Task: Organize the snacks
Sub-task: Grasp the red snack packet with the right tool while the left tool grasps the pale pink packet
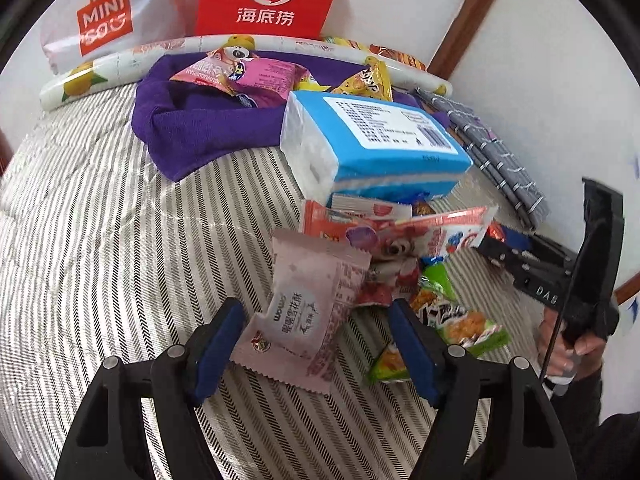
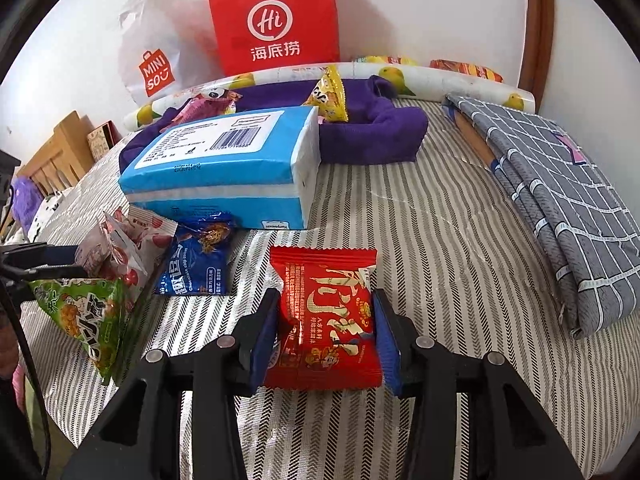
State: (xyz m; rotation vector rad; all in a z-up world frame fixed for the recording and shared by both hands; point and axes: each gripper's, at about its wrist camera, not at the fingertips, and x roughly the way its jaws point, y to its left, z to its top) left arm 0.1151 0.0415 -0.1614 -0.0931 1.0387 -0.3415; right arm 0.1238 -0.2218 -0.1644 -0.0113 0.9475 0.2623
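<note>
A pale pink snack packet [image 1: 308, 312] lies tilted on the striped bed cover between the blue pads of my left gripper [image 1: 314, 312]. The jaws stand open; the right pad is clear of the packet. Behind it lies a pile of snacks: a red-and-white packet [image 1: 400, 236] and a green packet [image 1: 460, 320]. My right gripper [image 2: 325, 300] is shut on a red snack packet [image 2: 326, 320], both pads pressing its sides. A blue cookie packet [image 2: 198, 260] and the green packet [image 2: 86, 316] lie to its left. A purple towel [image 1: 188, 120] at the back holds more snacks.
A blue tissue pack [image 1: 372, 144] lies mid-bed. A folded grey checked cloth [image 2: 560, 200] sits by the right wall. A lemon-print roll [image 1: 120, 68], a red paper bag [image 2: 276, 20] and a white plastic bag [image 1: 100, 20] line the back. A hand [image 1: 572, 344] holds the right gripper's handle.
</note>
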